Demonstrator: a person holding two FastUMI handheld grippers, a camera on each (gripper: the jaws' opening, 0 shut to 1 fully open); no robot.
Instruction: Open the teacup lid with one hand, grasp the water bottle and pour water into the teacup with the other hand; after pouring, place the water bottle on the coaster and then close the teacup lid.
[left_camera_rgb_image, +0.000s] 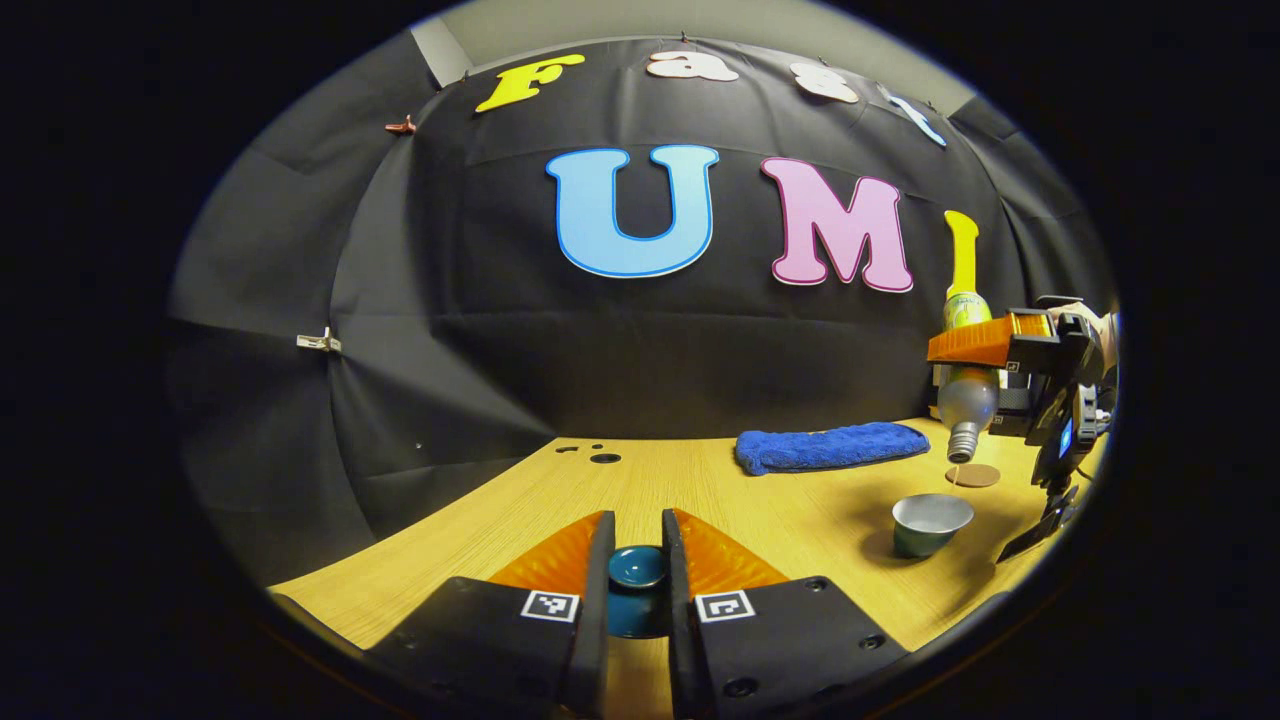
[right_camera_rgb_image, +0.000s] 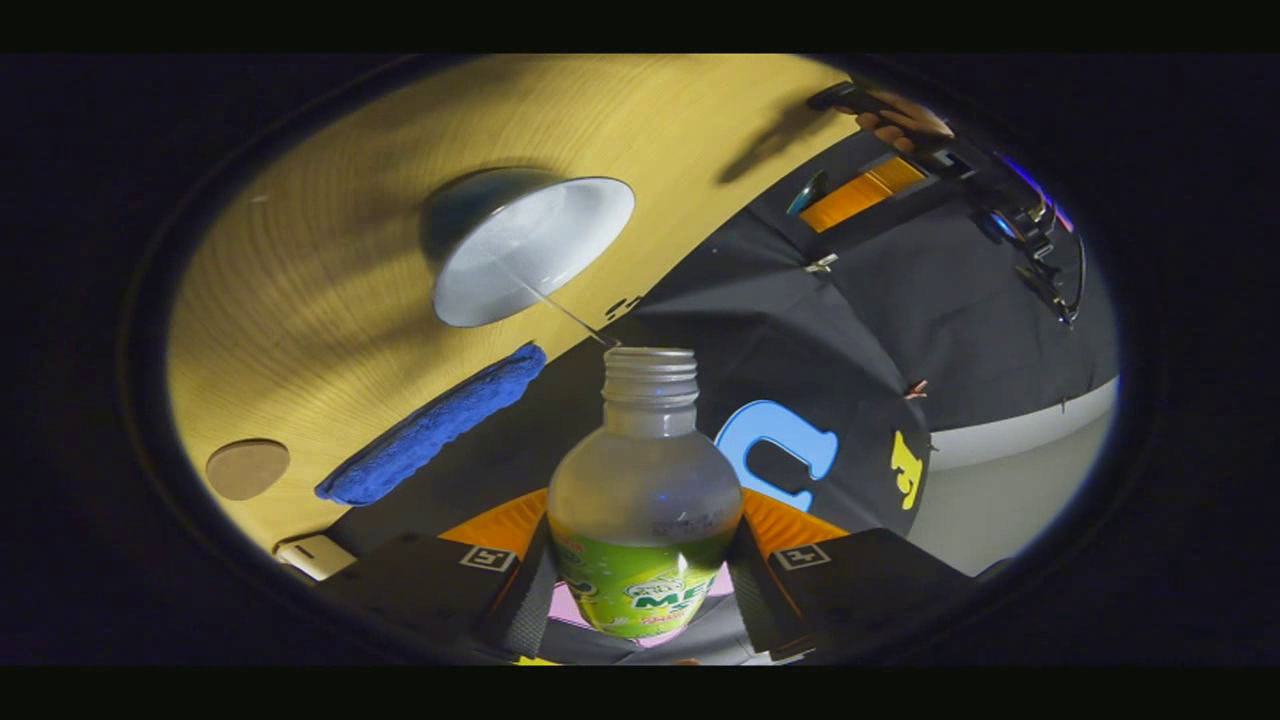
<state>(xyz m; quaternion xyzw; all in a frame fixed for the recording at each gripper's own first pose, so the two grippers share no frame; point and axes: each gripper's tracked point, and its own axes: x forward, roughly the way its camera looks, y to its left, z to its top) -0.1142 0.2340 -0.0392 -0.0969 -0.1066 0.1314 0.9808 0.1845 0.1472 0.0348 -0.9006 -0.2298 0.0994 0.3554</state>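
In the left gripper view, the left gripper (left_camera_rgb_image: 636, 560) sits at the bottom centre of the frame, its two orange fingers closed on the dark teal teacup lid (left_camera_rgb_image: 638, 568), held just above the wooden table (left_camera_rgb_image: 700, 500). At the right of the frame the open teacup (left_camera_rgb_image: 930, 523) stands on the table, lid off. Above it, the right gripper (left_camera_rgb_image: 975, 345) holds the water bottle (left_camera_rgb_image: 966, 385) upended, mouth pointing down, near and above the cup. The round coaster (left_camera_rgb_image: 972, 475) lies just behind the cup, bare, and a blue cloth (left_camera_rgb_image: 830, 446) lies farther back, left of it.

In the right gripper view, the bottle (right_camera_rgb_image: 645, 510) fills the lower centre, both fingers pressing its green-labelled body, its uncapped neck pointing up the frame toward the cup (right_camera_rgb_image: 530, 250) at upper left. A thin stream of water (right_camera_rgb_image: 560, 305) runs from the bottle's mouth into the cup's pale interior. The coaster (right_camera_rgb_image: 247, 468) is at lower left, the cloth (right_camera_rgb_image: 435, 425) between it and the bottle. The left gripper (right_camera_rgb_image: 850, 195) with the lid shows at upper right.

Pouring seems to be the step in hand. Next, the bottle needs righting without dribbling outside the cup, then setting upright squarely on the coaster; the lid must wait well apart until then.
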